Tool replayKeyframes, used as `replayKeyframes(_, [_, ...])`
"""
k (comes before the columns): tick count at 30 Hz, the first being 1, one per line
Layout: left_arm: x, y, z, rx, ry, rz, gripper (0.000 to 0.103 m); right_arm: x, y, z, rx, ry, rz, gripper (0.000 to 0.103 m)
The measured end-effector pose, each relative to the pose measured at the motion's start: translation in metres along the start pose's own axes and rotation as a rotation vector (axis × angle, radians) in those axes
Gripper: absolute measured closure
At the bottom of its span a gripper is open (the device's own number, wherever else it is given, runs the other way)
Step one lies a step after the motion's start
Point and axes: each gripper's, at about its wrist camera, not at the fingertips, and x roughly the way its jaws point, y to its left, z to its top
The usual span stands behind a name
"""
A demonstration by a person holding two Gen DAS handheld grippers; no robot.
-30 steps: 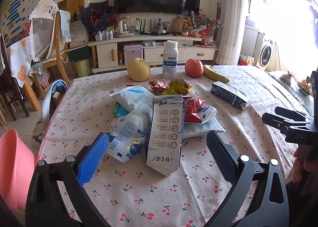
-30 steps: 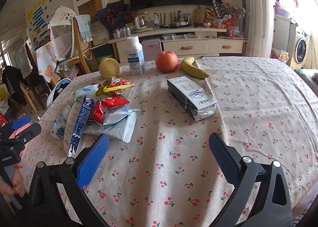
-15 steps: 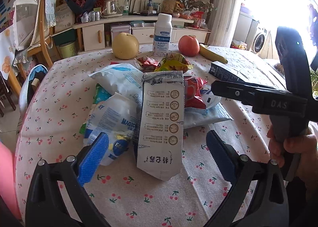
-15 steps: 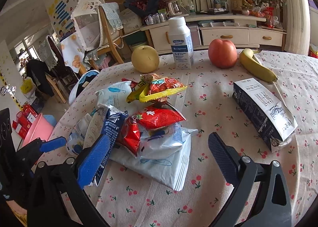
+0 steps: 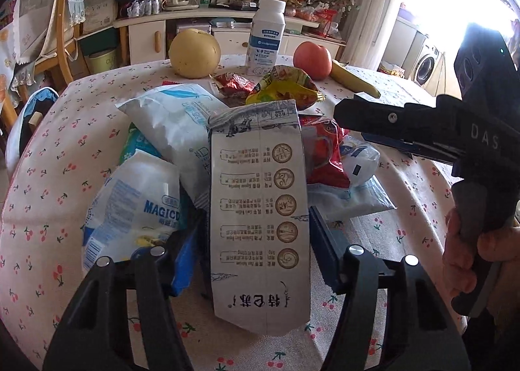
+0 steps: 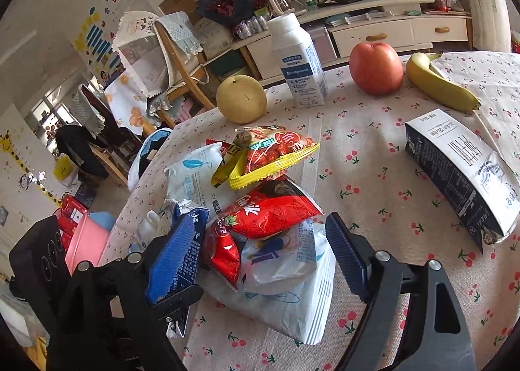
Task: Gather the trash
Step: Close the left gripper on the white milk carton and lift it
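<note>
A pile of trash lies on the cherry-print tablecloth (image 5: 48,176). On top lies a flattened white carton (image 5: 260,205); my left gripper (image 5: 255,250) has its fingers close on either side of it, narrowed around it. Beside it are a white MAGIC pouch (image 5: 136,205), a white bag (image 5: 175,124), red snack bags (image 5: 321,153) and a yellow wrapper (image 5: 286,88). My right gripper (image 6: 260,247) is open, straddling a red snack bag (image 6: 263,211) and white wrappers (image 6: 286,289). The right gripper also shows in the left wrist view (image 5: 373,124).
A pear (image 6: 241,98), a white bottle (image 6: 299,62), an apple (image 6: 376,68) and a banana (image 6: 438,85) stand at the table's far side. A dark carton (image 6: 461,172) lies to the right. A pink bin (image 6: 85,241) sits on the floor left of the table.
Both grippers moved forward into the pile. The left fingers narrowed from wide open to the sides of the white carton. The right gripper came down over the red snack bag.
</note>
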Motion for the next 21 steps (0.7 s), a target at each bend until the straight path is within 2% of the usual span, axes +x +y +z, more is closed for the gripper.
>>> replayKeyframes(4, [-0.012, 0.006, 0.002, -0.027, -0.025, -0.003, 0.041, 0.009, 0.007, 0.000, -0.028, 0.014, 0.005, 0.025])
replayKeyframes(9, [-0.039, 0.025, 0.009, -0.101, -0.089, -0.009, 0.041, 0.018, 0.009, 0.002, -0.052, 0.027, -0.042, 0.024])
replayKeyframes(14, [-0.062, 0.043, 0.009, -0.147, -0.143, -0.004, 0.041, 0.035, 0.019, 0.005, -0.092, 0.047, -0.083, 0.011])
replayKeyframes(18, [-0.074, 0.055, 0.009, -0.172, -0.171, 0.004, 0.041, 0.057, 0.023, 0.004, -0.113, 0.096, -0.112, 0.008])
replayKeyframes(20, [-0.079, 0.059, 0.010, -0.174, -0.187, 0.016, 0.044, 0.061, 0.023, 0.006, -0.114, 0.100, -0.115, 0.008])
replayKeyframes(21, [-0.081, 0.061, 0.010, -0.177, -0.194, 0.020, 0.049, 0.062, 0.022, 0.006, -0.106, 0.099, -0.110, 0.008])
